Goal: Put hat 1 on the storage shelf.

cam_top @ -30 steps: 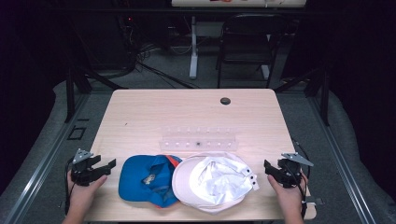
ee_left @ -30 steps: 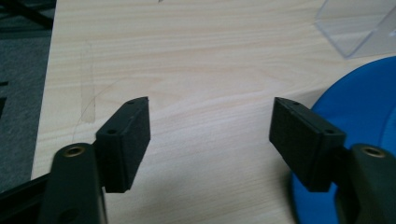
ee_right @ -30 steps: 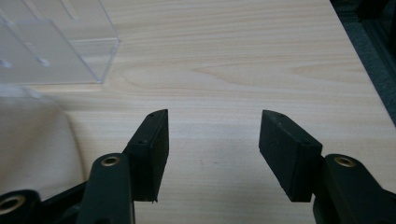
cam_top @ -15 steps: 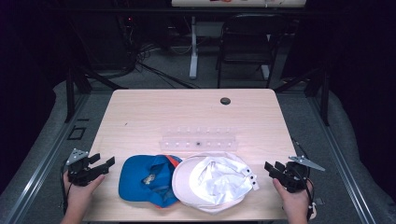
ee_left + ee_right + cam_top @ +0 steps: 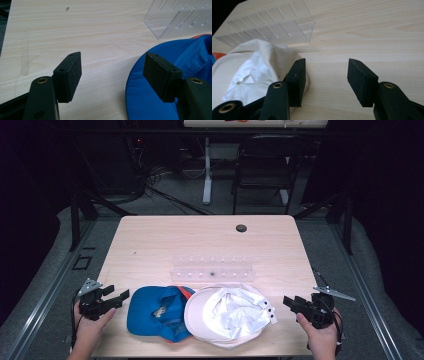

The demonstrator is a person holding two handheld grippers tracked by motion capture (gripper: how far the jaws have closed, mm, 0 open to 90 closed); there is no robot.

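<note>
Your left hand-held gripper (image 5: 119, 295) hovers at the table's near-left corner with its jaws wide apart and nothing between them; in the left gripper view one jaw stands over the rim of the blue cap (image 5: 150, 100), the other over bare wood. Your right hand-held gripper (image 5: 289, 301) sits at the near-right corner, jaws likewise spread wide and empty, just beside the white cap (image 5: 227, 315). The two caps lie upside down along the table's near edge, blue toward the left, white toward the right, their rims touching or overlapping. Behind them, near the middle of the table (image 5: 150, 245), stands a clear slotted plastic rack (image 5: 212, 268).
</note>
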